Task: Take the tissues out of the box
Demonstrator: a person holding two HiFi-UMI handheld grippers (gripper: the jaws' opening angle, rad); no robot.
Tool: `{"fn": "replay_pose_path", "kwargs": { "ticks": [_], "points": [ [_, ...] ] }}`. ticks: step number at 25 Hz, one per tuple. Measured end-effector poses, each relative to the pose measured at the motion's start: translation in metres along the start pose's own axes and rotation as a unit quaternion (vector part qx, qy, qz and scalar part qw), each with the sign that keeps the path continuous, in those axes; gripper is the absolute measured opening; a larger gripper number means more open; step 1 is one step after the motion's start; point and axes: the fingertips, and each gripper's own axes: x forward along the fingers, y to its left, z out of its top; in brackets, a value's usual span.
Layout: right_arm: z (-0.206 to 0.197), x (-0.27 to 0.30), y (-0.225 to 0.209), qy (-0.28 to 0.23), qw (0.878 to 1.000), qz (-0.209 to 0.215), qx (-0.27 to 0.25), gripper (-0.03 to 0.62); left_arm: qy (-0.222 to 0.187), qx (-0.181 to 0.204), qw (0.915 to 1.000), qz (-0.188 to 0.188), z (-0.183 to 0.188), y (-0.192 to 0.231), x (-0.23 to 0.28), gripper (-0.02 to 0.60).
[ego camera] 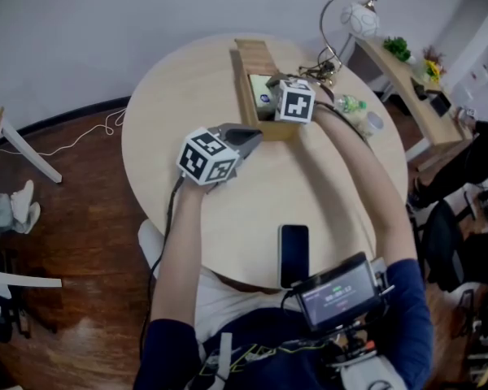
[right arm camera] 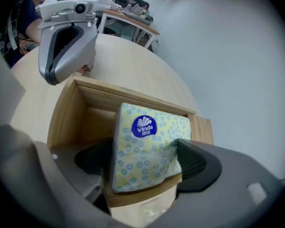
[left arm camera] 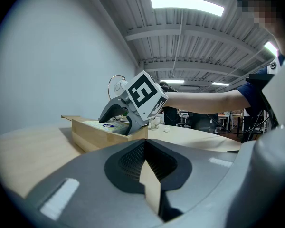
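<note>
A soft tissue pack (right arm camera: 145, 141), pale yellow with blue rings and a blue logo, lies in an open wooden box (right arm camera: 61, 113) at the far side of the round table (ego camera: 187, 80). My right gripper (right arm camera: 145, 161) reaches down into the box (ego camera: 252, 63) and its pads press both sides of the pack, denting its right edge. The pack's near end looks tilted up. My left gripper (ego camera: 242, 138) is shut with nothing in it. It sits low over the table at the box's near end, and its jaws (left arm camera: 149, 175) point at the box (left arm camera: 99, 137) and the right gripper (left arm camera: 133, 110).
A black phone (ego camera: 294, 254) lies near the table's front edge, with a small screen device (ego camera: 337, 291) at the person's chest. A clear plastic bottle (ego camera: 354, 106) and a curved lamp (ego camera: 350, 15) stand at the table's far right. A wooden shelf (ego camera: 407, 80) runs beyond.
</note>
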Motion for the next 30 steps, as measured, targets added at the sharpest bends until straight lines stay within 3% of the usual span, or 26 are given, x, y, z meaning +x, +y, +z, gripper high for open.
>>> {"fn": "replay_pose_path", "kwargs": {
  "ticks": [6,17,30],
  "points": [
    [0.0,-0.001,0.0,-0.007,1.0,-0.007,0.014,0.397,0.0,0.0,1.0,0.0,0.0,0.001,0.001,0.005],
    [0.007,-0.024,-0.01,-0.048,0.995,-0.09,0.007,0.368,-0.001,0.001,1.0,0.004,-0.001,0.002,0.0,0.003],
    [0.015,-0.079,-0.018,-0.124,0.973,-0.19,0.033,0.368,-0.002,0.001,1.0,0.01,-0.002,0.006,-0.004,0.004]
  ]
}}
